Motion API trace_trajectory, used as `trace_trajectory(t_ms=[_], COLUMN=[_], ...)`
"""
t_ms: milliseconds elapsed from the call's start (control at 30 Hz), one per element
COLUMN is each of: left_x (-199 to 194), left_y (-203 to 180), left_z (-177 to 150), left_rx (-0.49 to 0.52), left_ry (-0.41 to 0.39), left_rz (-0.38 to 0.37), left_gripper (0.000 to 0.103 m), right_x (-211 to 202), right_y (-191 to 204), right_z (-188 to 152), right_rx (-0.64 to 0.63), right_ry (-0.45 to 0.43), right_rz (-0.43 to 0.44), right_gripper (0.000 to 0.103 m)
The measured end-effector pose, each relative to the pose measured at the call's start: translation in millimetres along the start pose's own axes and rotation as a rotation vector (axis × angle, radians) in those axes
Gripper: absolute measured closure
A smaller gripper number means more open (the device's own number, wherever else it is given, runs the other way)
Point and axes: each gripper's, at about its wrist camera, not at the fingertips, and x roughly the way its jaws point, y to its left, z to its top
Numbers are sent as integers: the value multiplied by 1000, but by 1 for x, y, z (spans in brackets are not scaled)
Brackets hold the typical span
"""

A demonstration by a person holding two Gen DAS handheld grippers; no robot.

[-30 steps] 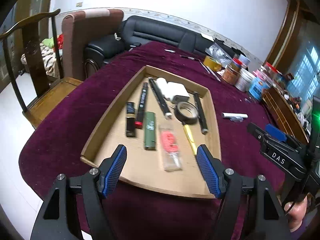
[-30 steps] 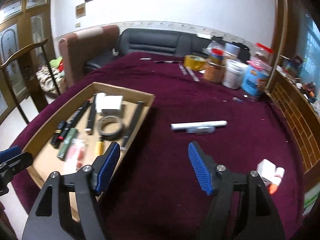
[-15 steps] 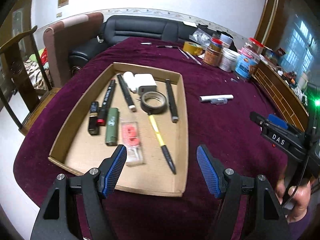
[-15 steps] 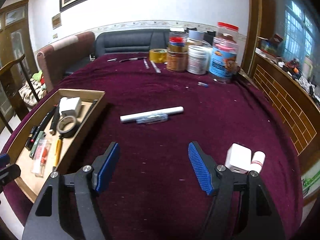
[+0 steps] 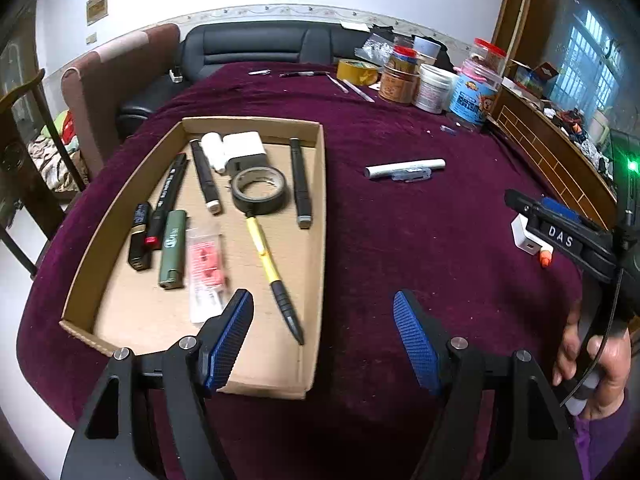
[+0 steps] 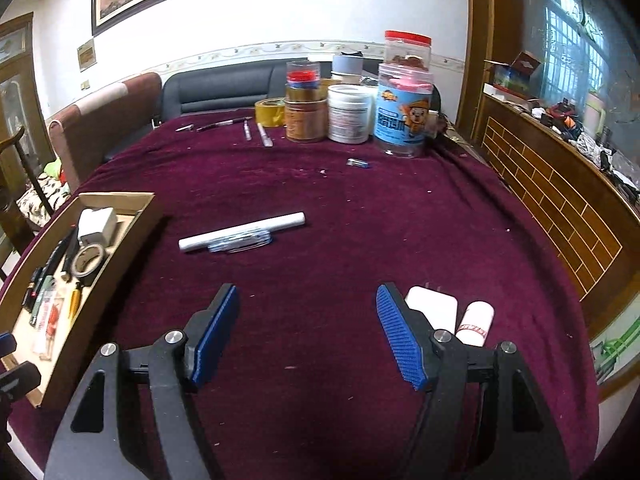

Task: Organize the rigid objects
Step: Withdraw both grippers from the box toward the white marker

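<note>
I've swung both grippers, left gripper (image 5: pixel 322 336) and right gripper (image 6: pixel 308 332), jaws open and empty, off the cardboard tray (image 5: pixel 320 240) toward the white charger (image 6: pixel 434 306) on the counter (image 6: pixel 360 208), likely my next pick.

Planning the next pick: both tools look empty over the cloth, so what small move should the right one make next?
Probably shift the right tool sideways over the white adapter, which lies on the cloth just outside its right finger, outside the cardboard tray. Its jaws are open and empty.

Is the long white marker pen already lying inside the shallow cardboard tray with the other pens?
No, the long white marker pen lies on the dark red tablecloth, outside the shallow cardboard tray and apart from it.
</note>
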Motion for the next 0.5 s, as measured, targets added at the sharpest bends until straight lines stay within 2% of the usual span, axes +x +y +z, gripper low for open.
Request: trace_trajectory(t_ms=[200,267,367,500], left_x=[12,23,42,86], left_y=[-17,-24,-34,-60], left_z=[24,39,62,101], left_rx=[20,16,6,37], left_ry=[26,42,63,91], left_rz=[-67,-92,-116,-136], left_gripper=[36,36,36,36], right_x=[10,17,29,39], right_y=[-40,-64,-103,-147], right_z=[19,28,35,27], right_rx=[49,97,193,321], right_ry=[-38,-53,-66,-103], right_rz=[-61,-95,-108,-103], right_gripper=[32,27,26,26])
